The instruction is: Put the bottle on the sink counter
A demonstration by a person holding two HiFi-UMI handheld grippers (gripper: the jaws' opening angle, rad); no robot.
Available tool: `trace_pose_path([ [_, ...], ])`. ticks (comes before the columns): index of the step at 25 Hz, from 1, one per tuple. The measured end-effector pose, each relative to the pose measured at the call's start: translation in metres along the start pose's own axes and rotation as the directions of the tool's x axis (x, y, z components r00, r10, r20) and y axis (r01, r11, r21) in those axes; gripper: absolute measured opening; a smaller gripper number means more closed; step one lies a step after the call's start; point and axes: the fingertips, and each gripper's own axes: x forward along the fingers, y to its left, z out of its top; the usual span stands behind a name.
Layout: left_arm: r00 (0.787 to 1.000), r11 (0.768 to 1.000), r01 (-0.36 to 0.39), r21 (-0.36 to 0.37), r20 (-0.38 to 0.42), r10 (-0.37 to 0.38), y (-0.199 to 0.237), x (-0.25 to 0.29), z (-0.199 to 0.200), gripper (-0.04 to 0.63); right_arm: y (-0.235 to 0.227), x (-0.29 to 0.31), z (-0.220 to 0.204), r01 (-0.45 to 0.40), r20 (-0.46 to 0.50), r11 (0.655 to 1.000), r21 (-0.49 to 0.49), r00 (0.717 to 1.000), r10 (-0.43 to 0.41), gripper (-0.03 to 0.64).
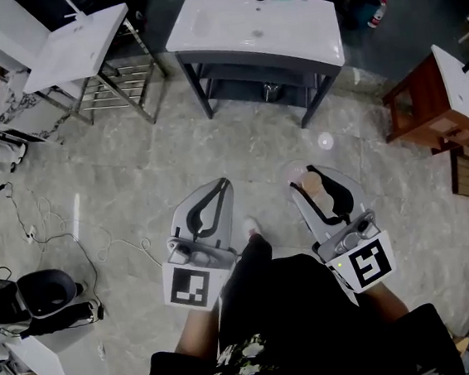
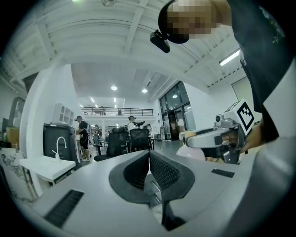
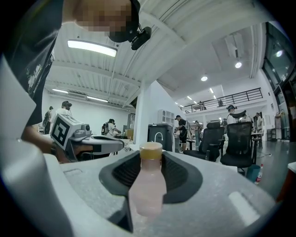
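Across open floor [image 1: 247, 152] from the sink counter [image 1: 320, 47], right fingers [image 3: 184, 178] grip the bottle [image 3: 148, 187]; left fingers [image 2: 165, 172] pressed together.

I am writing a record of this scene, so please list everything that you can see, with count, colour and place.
sink counter: one, white top on grey frame, ahead at top centre.
second sink: one, white, on metal frame, top left.
wooden cabinet: one, brown with white top, right.
office chairs: at least two, black, far in the hall.
bottle: one, pink with yellowish cap, between the right gripper's jaws.
left gripper: one, grey, jaws together, empty.
right gripper: one, grey, shut on the bottle.
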Motion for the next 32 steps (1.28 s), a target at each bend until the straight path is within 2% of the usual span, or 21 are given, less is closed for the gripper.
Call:
trace_pose_path([
  [5, 1.000, 1.000, 0.016, -0.014, -0.007, -0.016, 0.042, 0.007, -0.015, 0.017, 0.008, 0.043, -0.007, 0.002, -0.010, 1.000, 0.011, 1.000, -0.002, 0.132],
  [13, 0.999, 0.999, 0.044, -0.025, -0.019, -0.045, 0.064, 0.035, -0.021, 0.017, -0.012, 0.068, -0.015, 0.041, -0.041, 0.999, 0.025, 0.998, -0.040, 0.132],
  [18, 0.997, 0.998, 0.060, -0.007, -0.046, -0.060, 0.069, 0.069, -0.024, 0.017, -0.050, 0.087, -0.024, 0.057, -0.026, 0.998, 0.034, 0.998, -0.056, 0.132],
  [23, 0.997, 1.000, 0.019, 0.020, -0.073, -0.017, 0.095, 0.105, -0.020, 0.017, -0.087, 0.122, -0.025, 0.027, -0.002, 0.999, 0.023, 1.000, -0.027, 0.132],
  [27, 0.999, 1.000, -0.018, 0.013, -0.050, 0.018, 0.123, 0.141, -0.003, 0.017, -0.122, 0.150, -0.027, 0.015, -0.015, 0.999, 0.037, 1.000, -0.015, 0.132],
  [32, 0.999, 0.998, -0.029, 0.047, -0.045, 0.031, 0.157, 0.192, 0.009, 0.017, -0.170, 0.188, -0.024, 0.016, -0.009, 0.999, 0.037, 1.000, -0.016, 0.132],
])
